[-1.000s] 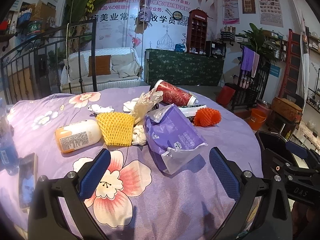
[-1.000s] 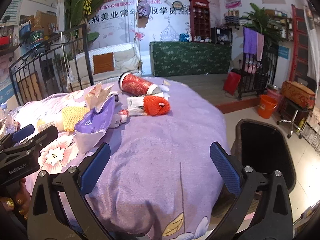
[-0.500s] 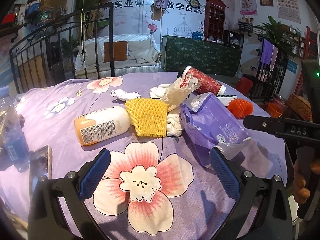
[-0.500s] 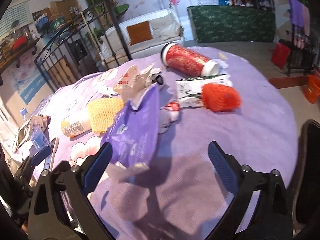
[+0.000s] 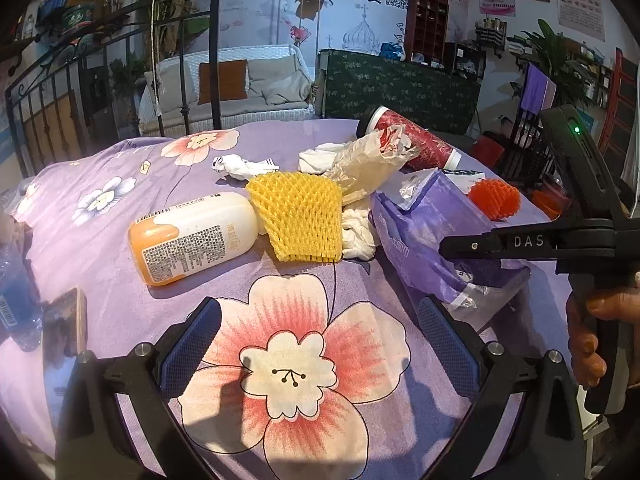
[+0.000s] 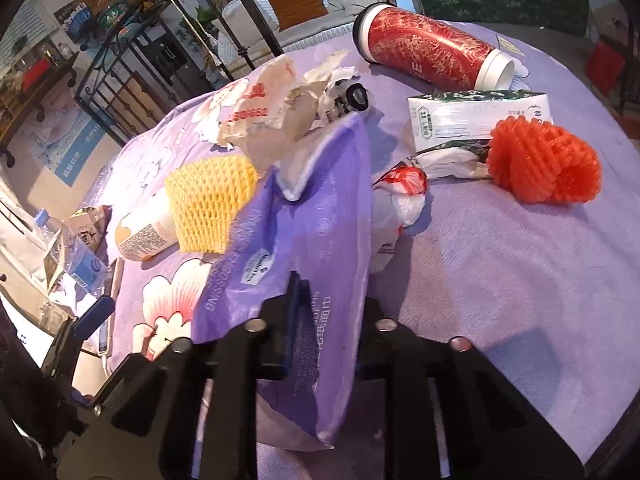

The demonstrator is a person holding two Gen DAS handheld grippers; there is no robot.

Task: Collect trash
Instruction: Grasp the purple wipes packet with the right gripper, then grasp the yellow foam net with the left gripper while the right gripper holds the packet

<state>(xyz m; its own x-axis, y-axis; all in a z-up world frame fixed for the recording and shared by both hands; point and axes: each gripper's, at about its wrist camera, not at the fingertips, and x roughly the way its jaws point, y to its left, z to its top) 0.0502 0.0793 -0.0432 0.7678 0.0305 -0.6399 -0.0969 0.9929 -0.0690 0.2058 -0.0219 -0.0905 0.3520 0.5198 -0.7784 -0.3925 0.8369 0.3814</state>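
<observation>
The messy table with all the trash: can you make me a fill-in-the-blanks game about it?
1. The right gripper is closing on the ____ wrapper.
2. The yellow foam net touches a white ____ lying on its side.
3. The left gripper is ____, holding nothing.

Missing words: purple; bottle; open

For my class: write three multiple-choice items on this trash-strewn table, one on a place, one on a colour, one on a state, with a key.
1. What lies right beside the yellow foam net, touching it?
A. white and orange bottle
B. red cup
C. milk carton

2. What colour is the foam net ball by the carton?
A. green
B. orange-red
C. white

3. How does the red cylindrical cup sit?
A. upright
B. stacked on the bottle
C. on its side

Key: 1 A, the bottle's end meets the net; 2 B, it shows orange-red; 3 C, it lies flat on the purple cloth.
</observation>
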